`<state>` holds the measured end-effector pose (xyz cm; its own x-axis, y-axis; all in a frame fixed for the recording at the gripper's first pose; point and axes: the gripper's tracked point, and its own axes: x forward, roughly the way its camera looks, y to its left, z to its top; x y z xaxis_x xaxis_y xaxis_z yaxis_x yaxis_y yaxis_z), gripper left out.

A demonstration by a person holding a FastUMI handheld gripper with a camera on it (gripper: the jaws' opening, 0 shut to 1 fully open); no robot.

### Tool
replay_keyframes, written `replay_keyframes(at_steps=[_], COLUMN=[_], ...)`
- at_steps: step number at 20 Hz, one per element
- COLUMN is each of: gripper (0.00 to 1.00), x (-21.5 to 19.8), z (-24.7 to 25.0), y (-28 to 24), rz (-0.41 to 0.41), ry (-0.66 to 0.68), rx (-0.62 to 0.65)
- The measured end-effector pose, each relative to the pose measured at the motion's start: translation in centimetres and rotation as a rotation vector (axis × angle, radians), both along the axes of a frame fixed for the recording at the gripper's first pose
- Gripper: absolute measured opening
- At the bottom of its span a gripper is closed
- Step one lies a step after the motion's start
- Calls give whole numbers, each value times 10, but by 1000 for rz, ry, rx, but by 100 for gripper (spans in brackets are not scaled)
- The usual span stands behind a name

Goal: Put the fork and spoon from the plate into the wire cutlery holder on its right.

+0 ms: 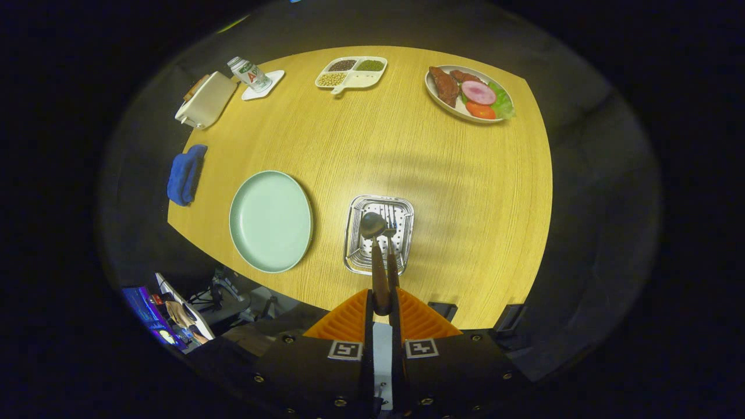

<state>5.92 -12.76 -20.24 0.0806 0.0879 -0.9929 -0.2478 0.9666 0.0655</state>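
Wooden surface: plate lies bare left of the wire cutlery holder, which carries the fork. The gripper, clamped on the spoon, hangs above the holder; by this view only the spoon's release is left.

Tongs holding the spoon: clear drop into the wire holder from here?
Probably yes. The tongs are shut on the spoon, whose bowl hangs right over the open wire holder. The fork already stands inside, leaving room beside it.

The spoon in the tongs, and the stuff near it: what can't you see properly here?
- Spoon: in the gripper view its handle end is hidden between the shut tongs.
- Fork: the spoon covers much of it inside the wire cutlery holder, so how it rests is unclear.
- Bottle: label too small.
- Plate: nothing on it.
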Motion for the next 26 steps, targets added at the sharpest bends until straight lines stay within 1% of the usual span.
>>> replay_keyframes(at_steps=[1, 2, 3, 4, 5, 10, 12, 14, 16, 17, 19, 20, 22, 24, 26], gripper=[13, 25, 28, 30, 30, 30, 30, 29, 29, 30, 29, 33, 33, 34, 66], x=[2, -1, 1, 4, 10, 35, 33, 28, 16, 9, -10, -17, -31, -42, -53], z=[11, 14, 23, 32, 45, 127, 161, 191, 221, 235, 258, 264, 278, 285, 290], y=[2, 2, 2, 3, 8, 46, 54, 63, 80, 87, 106, 115, 126, 134, 147], rz=[-8, -14, -19, -29, -43, -95, -102, -89, -79, -94, -127, -130, -141, -159, -117], ry=[-12, -33, -68, -116, -183, -603, -771, -946, -1101, -1170, -1287, -1332, -1416, -1488, -1552], rx=[7, 11, 9, 15, 34, 128, 134, 114, 118, 128, 171, 187, 181, 145, 115])
